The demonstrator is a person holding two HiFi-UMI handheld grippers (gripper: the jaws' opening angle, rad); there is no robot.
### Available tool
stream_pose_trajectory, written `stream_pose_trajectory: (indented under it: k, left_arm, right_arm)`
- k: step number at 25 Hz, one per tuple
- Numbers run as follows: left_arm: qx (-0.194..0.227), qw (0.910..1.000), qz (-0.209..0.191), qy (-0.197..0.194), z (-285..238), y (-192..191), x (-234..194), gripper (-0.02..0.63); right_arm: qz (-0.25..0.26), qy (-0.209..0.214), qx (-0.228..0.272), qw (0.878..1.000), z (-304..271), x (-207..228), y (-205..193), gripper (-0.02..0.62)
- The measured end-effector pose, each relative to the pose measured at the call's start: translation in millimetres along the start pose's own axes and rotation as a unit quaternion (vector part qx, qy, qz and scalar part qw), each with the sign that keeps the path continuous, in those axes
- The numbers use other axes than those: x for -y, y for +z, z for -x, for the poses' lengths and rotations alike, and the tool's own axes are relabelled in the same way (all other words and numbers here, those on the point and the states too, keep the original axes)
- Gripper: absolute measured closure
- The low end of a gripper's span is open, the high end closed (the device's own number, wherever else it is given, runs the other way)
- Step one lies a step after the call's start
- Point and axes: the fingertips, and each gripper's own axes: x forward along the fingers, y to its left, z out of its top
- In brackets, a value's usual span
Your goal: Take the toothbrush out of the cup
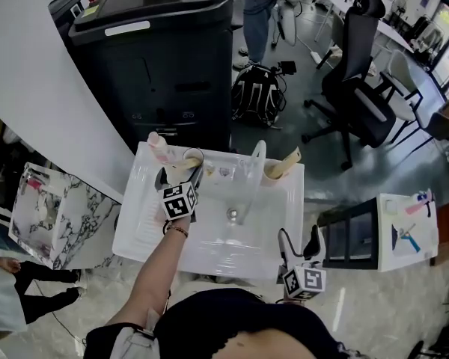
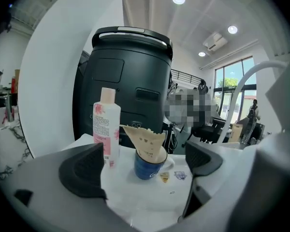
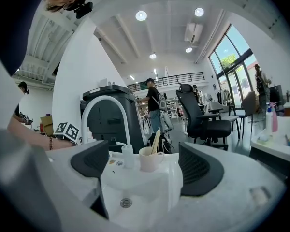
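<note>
sink [image 1: 138, 230]: bottle [image 1: 161, 149] at back left corner, left cup [image 1: 192, 158] just right of it, faucet [image 1: 254, 178] mid-back, right cup [image 1: 277, 172] at back right. printer [image 1: 157, 58] behind sink.

- A large black copier [image 1: 153, 51] is set against a curved white wall [image 1: 30, 81].
- A glossy grey floor [image 1: 284, 155] is seen beside the copier, and a black backpack [image 1: 256, 96] is laid on it.
- A black office chair [image 1: 359, 81] is placed further right, apart from the copier.
- Round recessed lights [image 3: 141, 16] are set in a white ceiling [image 3: 169, 28].
- Daylight is let in through tall windows [image 3: 229, 62].
- A marble-patterned surface [image 1: 90, 215] is seen at the left.
</note>
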Motion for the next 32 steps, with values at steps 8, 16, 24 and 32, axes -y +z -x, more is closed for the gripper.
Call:
stream_pose_trajectory:
  k: [8,16,24,32]
  left_arm:
    - [0.006,0.9999,-0.008,-0.010,-6,5,-8,0.553]
    - [0.060,0.9960,-0.029,-0.060,18,36,3,0.574]
    - [0.138,0.9799,-0.043,-0.138,98,97,-5,0.574]
    - [0.116,0.9734,-0.071,-0.185,158,100,-40,0.575]
  right_arm:
    - [-0.001,-0.008,-0.004,1.000,-9,8,-2,0.144]
    - [0.001,-0.002,-0.004,1.000,-10,1,-3,0.143]
    - [0.005,0.011,-0.009,1.000,-8,-12,-10,0.144]
    - [0.011,0.030,-0.005,0.999,-6,-27,-8,0.143]
